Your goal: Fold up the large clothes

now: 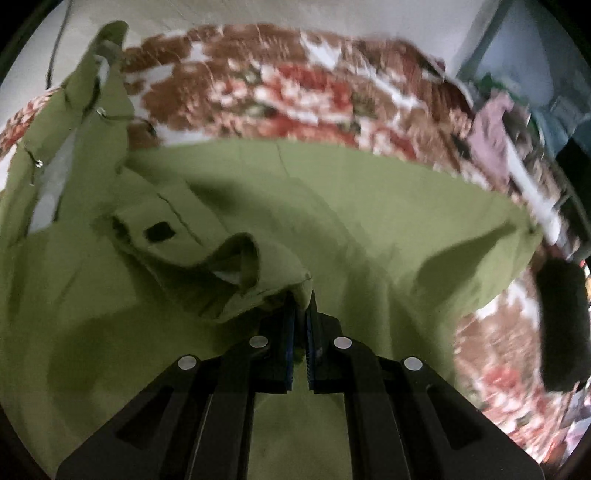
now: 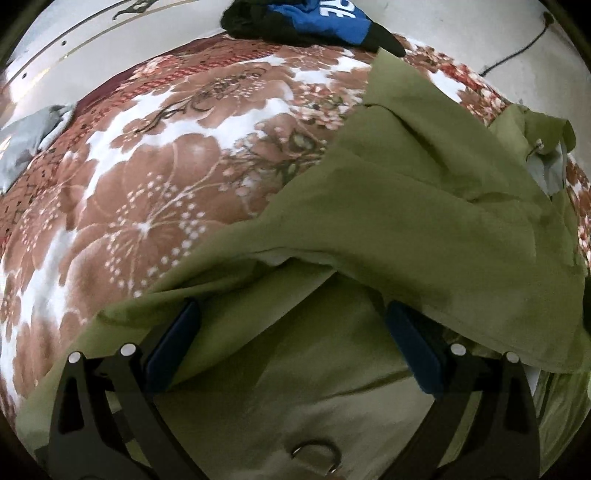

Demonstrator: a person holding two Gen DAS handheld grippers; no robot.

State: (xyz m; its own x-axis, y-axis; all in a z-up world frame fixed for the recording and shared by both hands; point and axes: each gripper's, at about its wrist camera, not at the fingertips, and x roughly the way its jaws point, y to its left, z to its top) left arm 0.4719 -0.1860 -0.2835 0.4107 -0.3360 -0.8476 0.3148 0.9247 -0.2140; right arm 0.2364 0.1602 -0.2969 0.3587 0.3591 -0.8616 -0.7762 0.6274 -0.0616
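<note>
A large olive-green garment (image 1: 332, 206) lies spread on a floral blanket (image 1: 280, 88). My left gripper (image 1: 302, 306) is shut on a bunched fold of the green garment, near a cuff with a dark patch (image 1: 159, 233). In the right wrist view the same garment (image 2: 424, 206) is folded over itself on the blanket (image 2: 147, 192). My right gripper (image 2: 291, 314) is open, its blue pads (image 2: 173, 343) wide apart over the cloth, holding nothing. A metal ring (image 2: 314, 456) on the garment lies below it.
A blue and black garment (image 2: 310, 18) lies at the blanket's far edge. A grey cloth (image 2: 26, 144) lies at the left. A pinkish garment (image 1: 491, 136) and clutter sit at the right of the left wrist view. A cable (image 2: 517, 48) runs along the floor.
</note>
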